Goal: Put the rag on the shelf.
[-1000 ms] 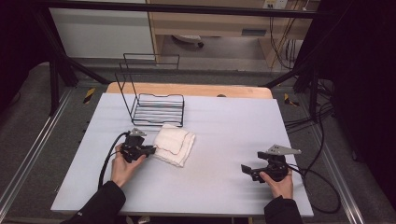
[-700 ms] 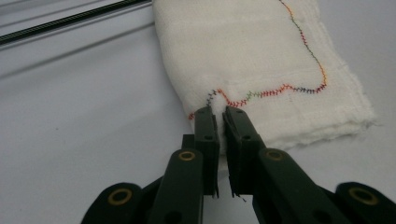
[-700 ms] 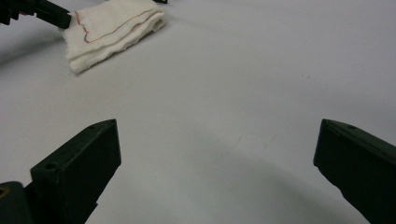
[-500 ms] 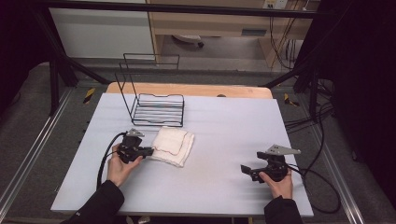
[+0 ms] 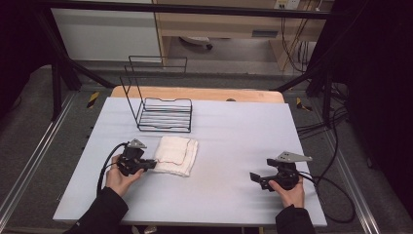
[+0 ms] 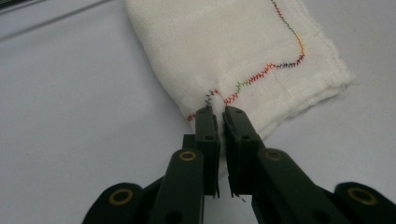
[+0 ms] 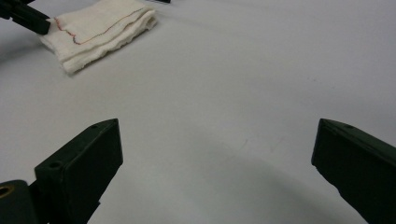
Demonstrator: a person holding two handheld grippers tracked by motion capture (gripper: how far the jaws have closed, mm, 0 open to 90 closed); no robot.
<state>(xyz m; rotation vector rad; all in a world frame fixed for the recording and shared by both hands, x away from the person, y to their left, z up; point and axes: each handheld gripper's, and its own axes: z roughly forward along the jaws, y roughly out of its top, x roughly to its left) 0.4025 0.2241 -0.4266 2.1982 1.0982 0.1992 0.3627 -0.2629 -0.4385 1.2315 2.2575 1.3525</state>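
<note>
From the high view the folded white cloth lies left of the worktop's middle (light, limp, likely to unfold); the left gripper pinches its stitched edge, apparently gripping, while the right gripper gapes.

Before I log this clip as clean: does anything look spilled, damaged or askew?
Nothing stands out. The folded cloth lies flat, its edge pinched by the left gripper; the wire rack stands upright.
</note>
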